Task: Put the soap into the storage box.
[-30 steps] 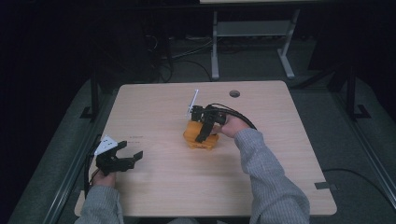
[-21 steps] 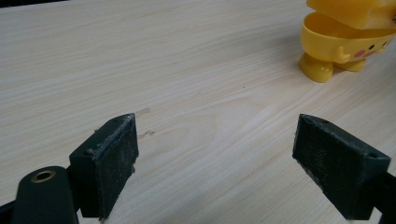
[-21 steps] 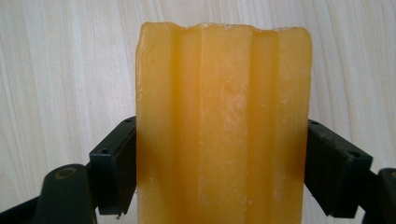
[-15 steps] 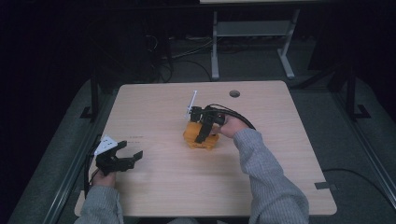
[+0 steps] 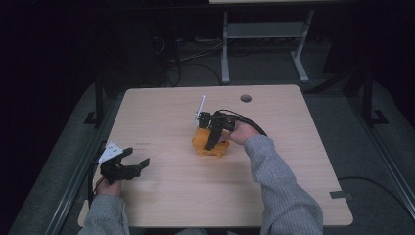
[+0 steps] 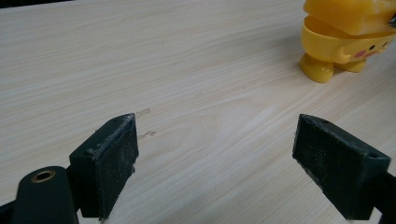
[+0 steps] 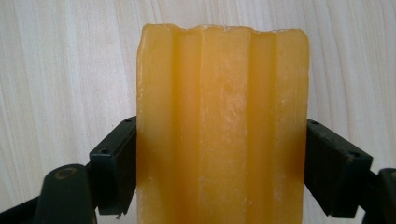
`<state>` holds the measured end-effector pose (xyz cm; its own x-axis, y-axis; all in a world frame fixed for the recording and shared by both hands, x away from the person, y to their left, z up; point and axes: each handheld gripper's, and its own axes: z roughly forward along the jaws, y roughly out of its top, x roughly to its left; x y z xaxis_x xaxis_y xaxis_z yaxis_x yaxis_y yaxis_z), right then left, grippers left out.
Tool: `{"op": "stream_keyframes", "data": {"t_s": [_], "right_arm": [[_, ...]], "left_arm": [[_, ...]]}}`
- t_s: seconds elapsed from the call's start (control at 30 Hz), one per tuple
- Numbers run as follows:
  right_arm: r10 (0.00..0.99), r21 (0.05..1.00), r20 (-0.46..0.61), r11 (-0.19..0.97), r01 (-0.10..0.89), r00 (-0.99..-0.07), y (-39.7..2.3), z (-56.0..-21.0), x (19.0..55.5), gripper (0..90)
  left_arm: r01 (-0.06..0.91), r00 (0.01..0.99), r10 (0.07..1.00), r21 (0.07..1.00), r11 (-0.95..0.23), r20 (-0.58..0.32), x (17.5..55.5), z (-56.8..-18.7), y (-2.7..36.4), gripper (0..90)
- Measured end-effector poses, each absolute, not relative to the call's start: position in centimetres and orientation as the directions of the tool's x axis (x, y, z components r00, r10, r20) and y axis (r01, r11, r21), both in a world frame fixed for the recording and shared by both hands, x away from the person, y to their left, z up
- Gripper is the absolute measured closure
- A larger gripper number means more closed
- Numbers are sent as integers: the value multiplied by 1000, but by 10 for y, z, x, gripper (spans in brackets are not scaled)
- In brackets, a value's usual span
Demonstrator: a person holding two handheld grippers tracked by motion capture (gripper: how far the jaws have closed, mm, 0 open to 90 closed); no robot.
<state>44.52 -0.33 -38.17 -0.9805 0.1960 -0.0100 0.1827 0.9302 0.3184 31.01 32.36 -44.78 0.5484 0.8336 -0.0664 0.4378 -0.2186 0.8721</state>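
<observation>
A yellow toy figure [image 5: 206, 148] with small feet and a painted face stands mid-table; in the left gripper view the yellow toy figure [image 6: 332, 44] is at the top right. Its ribbed yellow top piece [image 7: 222, 93] sits tilted over the body. My right gripper [image 5: 211, 139] comes down on it from above, and in the right gripper view my right gripper [image 7: 222, 163] has both jaws pressed against the piece's sides. Near the table's front left edge, my left gripper [image 5: 138, 156] is held open; in its own view my left gripper [image 6: 215, 149] has bare wood between the jaws.
The wooden table [image 5: 293, 161] has a round cable hole [image 5: 245, 98] at the back right. A black cable [image 5: 249, 125] loops from the right gripper. A white metal frame [image 5: 264, 30] stands on the dark floor behind the table.
</observation>
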Motion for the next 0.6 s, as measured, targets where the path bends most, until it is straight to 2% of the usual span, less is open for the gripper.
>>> {"op": "stream_keyframes", "data": {"t_s": [0.6], "right_arm": [[195,315,-22,932,178,-981,-1,-383,445,212]], "left_arm": [[438,549,833,872,-219,-67,310,-448,324,138]]}}
